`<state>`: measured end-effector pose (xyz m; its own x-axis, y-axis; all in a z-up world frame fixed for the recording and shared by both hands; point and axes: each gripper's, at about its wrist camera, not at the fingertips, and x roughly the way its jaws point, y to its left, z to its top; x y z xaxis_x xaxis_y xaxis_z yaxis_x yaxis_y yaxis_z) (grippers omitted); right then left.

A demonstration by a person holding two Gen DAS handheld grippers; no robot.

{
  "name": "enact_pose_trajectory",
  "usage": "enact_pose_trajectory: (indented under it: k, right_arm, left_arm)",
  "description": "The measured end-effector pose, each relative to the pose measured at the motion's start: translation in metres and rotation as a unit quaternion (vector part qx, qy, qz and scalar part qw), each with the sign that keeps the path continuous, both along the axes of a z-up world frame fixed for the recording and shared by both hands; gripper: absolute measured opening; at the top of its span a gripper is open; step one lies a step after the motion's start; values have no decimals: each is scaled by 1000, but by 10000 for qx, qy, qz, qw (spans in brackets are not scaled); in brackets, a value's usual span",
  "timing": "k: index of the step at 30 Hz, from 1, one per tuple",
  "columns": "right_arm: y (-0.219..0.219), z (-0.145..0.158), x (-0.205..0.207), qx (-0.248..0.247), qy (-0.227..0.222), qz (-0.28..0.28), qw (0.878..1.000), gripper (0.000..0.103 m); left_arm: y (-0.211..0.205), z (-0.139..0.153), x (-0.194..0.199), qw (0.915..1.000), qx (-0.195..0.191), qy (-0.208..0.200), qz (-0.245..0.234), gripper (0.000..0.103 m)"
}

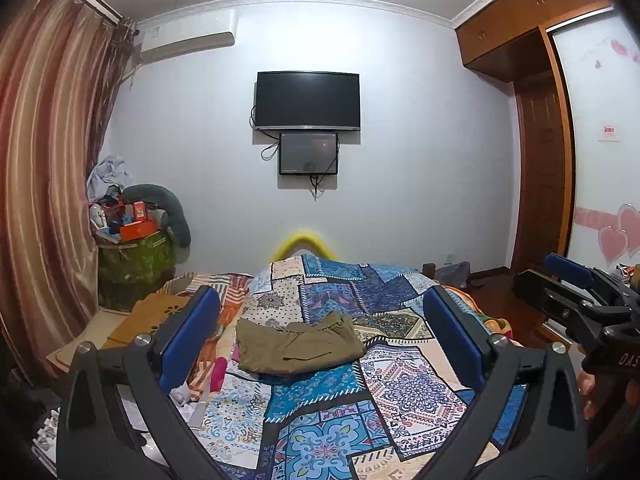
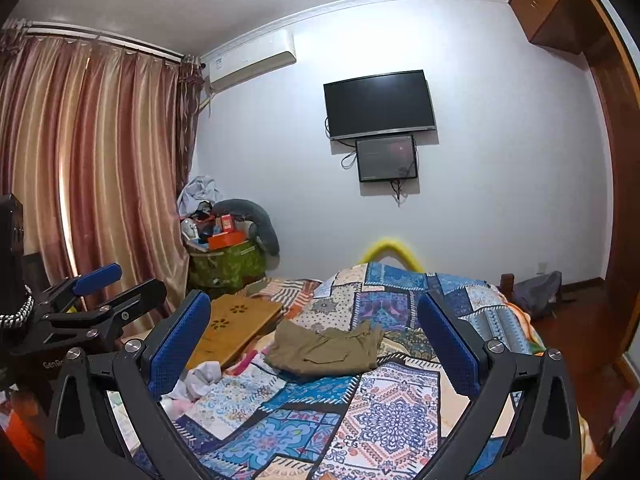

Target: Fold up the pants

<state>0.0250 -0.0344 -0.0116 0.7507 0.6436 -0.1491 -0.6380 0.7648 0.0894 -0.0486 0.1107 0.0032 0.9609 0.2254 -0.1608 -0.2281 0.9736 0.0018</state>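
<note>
A: Looking through the left wrist view, you find the left gripper (image 1: 320, 332) held above the near end of the bed, its jaws spread wide with nothing between the blue pads (image 1: 188, 336). The pants (image 1: 300, 344) lie ahead of the tool, framed between its fingers, resting on the patchwork quilt (image 1: 400, 392) as a compact olive bundle. The right gripper (image 1: 576, 284) sits off to the tool's right at about the same height.

B: Which step is that?

A: Judged from the bundle, the folding appears finished or nearly so, with both tools backed off. If you continue, bring the tool forward and down to the cloth's near edge to square it; soft fabric calls for a shallow pinch at one layer edge.

B: And the right wrist view?

A: The right gripper (image 2: 316, 336) is likewise spread wide and carries nothing. The pants (image 2: 326, 350) lie ahead, centred between its fingers, well clear of the pads. To the tool's left, a wooden board (image 2: 236, 324) rests on the bed.

B: Any containers?

A: Far ahead to the left, a green bin (image 2: 226, 264) stands heaped with boxes and clothing; individual contents are too small to identify.
</note>
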Motion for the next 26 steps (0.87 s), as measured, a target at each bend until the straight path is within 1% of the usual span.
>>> enact_pose_trajectory:
  k: [8, 19, 26]
  right_arm:
    - [-2, 1, 1, 32, 18, -11, 10000, 103]
    - [-1, 0, 0, -16, 18, 13, 10000, 103]
    - [1, 0, 1, -57, 46, 40, 10000, 103]
  left_arm:
    - [-2, -2, 2, 9999, 104, 14, -24, 103]
    - [2, -2, 3, 9999, 30, 71, -140, 103]
    - [2, -6, 8, 9999, 3, 100, -122, 103]
